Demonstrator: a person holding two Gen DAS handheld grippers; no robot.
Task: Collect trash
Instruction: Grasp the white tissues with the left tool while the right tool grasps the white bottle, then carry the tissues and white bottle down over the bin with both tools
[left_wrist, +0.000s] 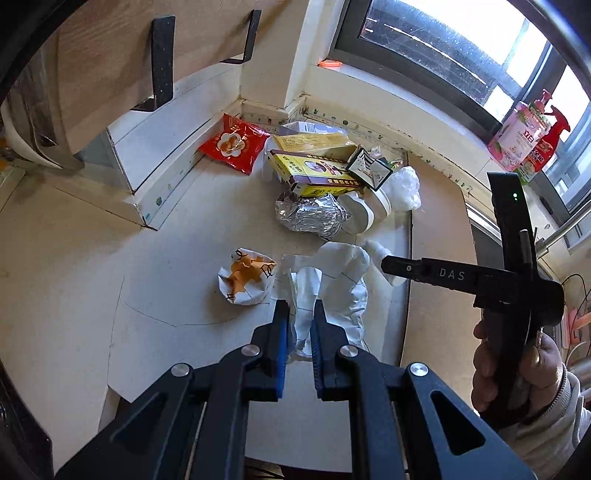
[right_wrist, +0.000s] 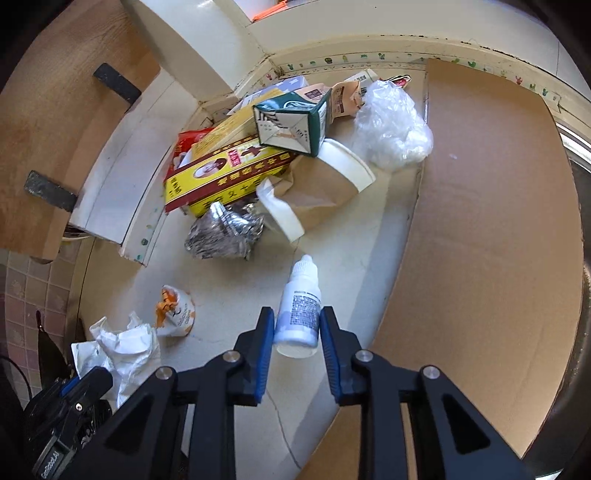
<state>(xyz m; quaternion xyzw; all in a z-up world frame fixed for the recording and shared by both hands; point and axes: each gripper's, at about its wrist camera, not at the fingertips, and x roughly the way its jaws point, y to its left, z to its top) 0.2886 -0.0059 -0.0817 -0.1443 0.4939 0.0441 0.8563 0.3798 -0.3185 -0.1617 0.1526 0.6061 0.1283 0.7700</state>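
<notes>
White paper (left_wrist: 332, 291) clamped in left gripper (left_wrist: 300, 317).

Daylight pours through the window (left_wrist: 443, 48), which is blown out to white at its top. The floor (left_wrist: 177, 266) is evenly bright with soft shadows. The foil (right_wrist: 225, 232) glints. Both fisheye views bend straight lines and darken toward the rims. Focus is sharp; only the bottle (right_wrist: 299, 310) looks slightly smeared.

Left tool (left_wrist: 300, 314) clamped; right tool (right_wrist: 297, 320) narrowed
</notes>
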